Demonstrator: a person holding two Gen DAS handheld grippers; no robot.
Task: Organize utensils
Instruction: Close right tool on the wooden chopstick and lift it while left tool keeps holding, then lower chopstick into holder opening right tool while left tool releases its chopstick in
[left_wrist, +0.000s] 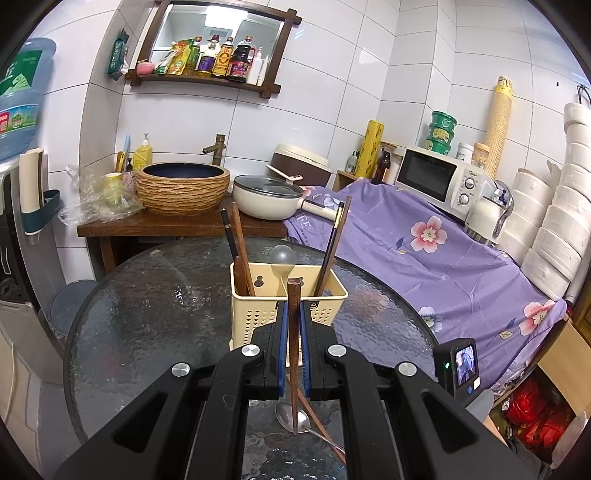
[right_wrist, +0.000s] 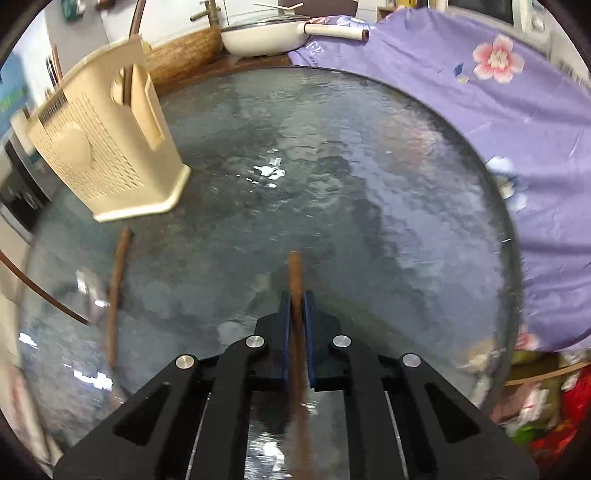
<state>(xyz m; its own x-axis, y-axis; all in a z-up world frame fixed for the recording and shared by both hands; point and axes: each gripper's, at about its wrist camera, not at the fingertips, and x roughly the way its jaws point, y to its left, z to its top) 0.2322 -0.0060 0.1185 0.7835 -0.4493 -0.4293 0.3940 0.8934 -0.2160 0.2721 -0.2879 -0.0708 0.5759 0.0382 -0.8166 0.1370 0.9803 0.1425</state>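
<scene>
My left gripper (left_wrist: 293, 308) is shut on a brown wooden chopstick (left_wrist: 294, 290), held nearly upright just in front of the cream utensil holder (left_wrist: 255, 317). The holder has several chopsticks (left_wrist: 240, 243) and a pale spoon (left_wrist: 282, 258) standing in it. Beneath this gripper a metal spoon (left_wrist: 286, 415) and another wooden chopstick (left_wrist: 319, 419) lie on the glass table (left_wrist: 147, 314). My right gripper (right_wrist: 295, 301) is shut on a second brown chopstick (right_wrist: 295, 269) above the table (right_wrist: 369, 184), right of the holder (right_wrist: 107, 155). A further brown stick (right_wrist: 116, 291) shows blurred below the holder.
A purple flowered cloth (left_wrist: 424, 258) covers the counter to the right, bearing a microwave (left_wrist: 436, 177) and stacked paper rolls (left_wrist: 554, 229). Behind the table a wooden stand holds a woven basin (left_wrist: 181, 188) and a white lidded pan (left_wrist: 266, 195). A small camera (left_wrist: 458, 365) sits at the table's right edge.
</scene>
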